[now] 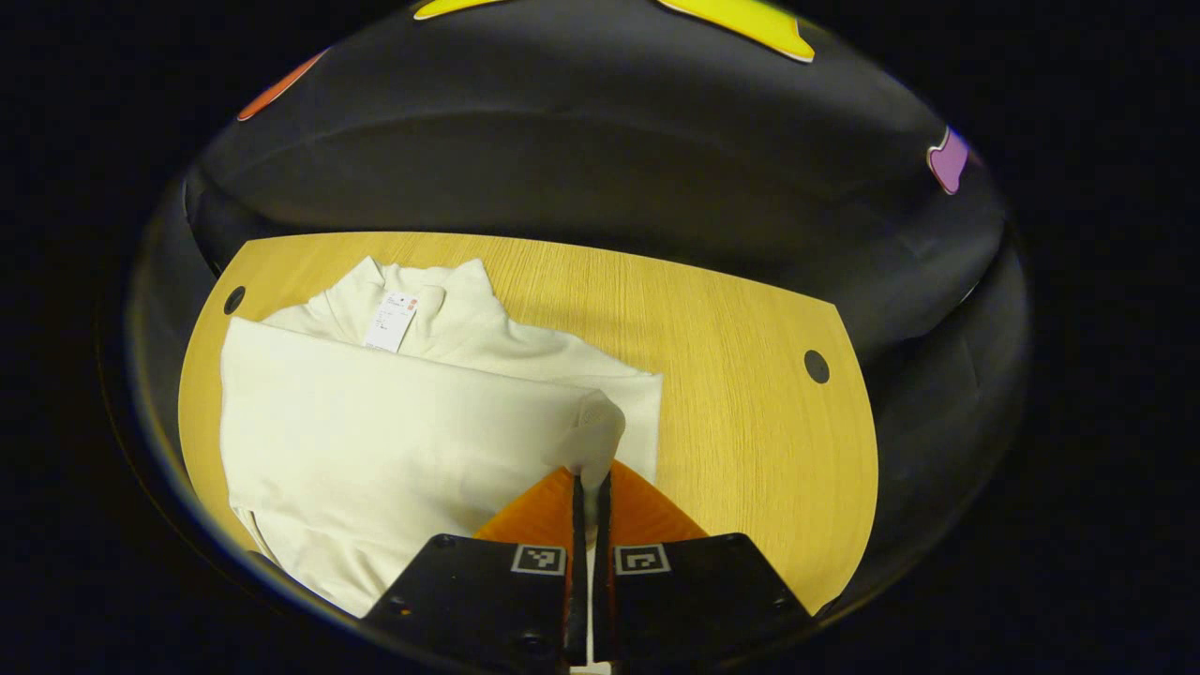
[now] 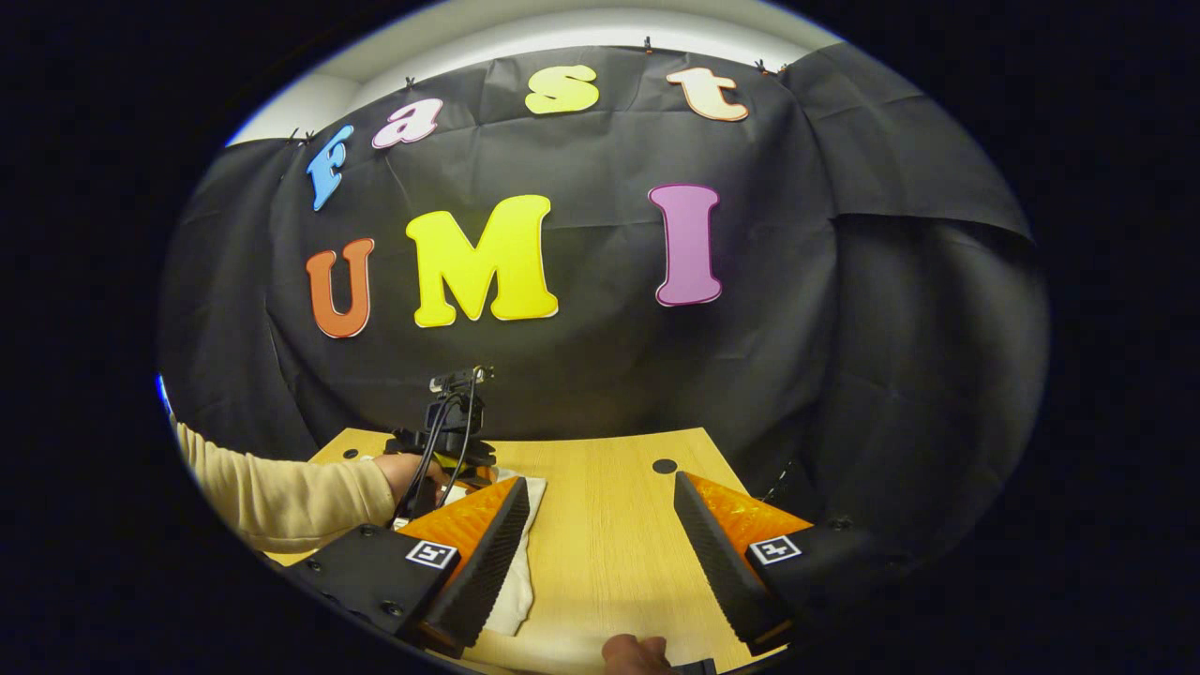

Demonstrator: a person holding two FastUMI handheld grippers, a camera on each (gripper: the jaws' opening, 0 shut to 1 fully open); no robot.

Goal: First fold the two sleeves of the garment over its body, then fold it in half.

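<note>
In the left gripper view we see the white garment [image 1: 412, 422] lying on the wooden bench [image 1: 750, 375], toward its left half, collar [image 1: 422, 291] at the far edge with a paper tag [image 1: 389, 322] resting on it. One sleeve [image 1: 394, 412] is laid across the body from the left. Our left tongs [image 1: 589, 487] are closed to a narrow slit, and both fingers pinch the ribbed cuff [image 1: 595, 433] of that sleeve, which bunches up just above the fingertips, near the garment's right edge.

In the right gripper view our right tongs [image 2: 600, 511] stand wide apart with nothing between them, hovering over bare bench [image 2: 600, 525] to the right of the garment [image 2: 520, 562], a strip of which shows beside the left finger. Farther off on the left, a hand [image 2: 403, 473] in a cream sleeve [image 2: 281, 497] grips the other gripper [image 2: 445, 431], whose cables hang down over the cloth. A fingertip [image 2: 633, 649] shows at the bottom edge.
</note>
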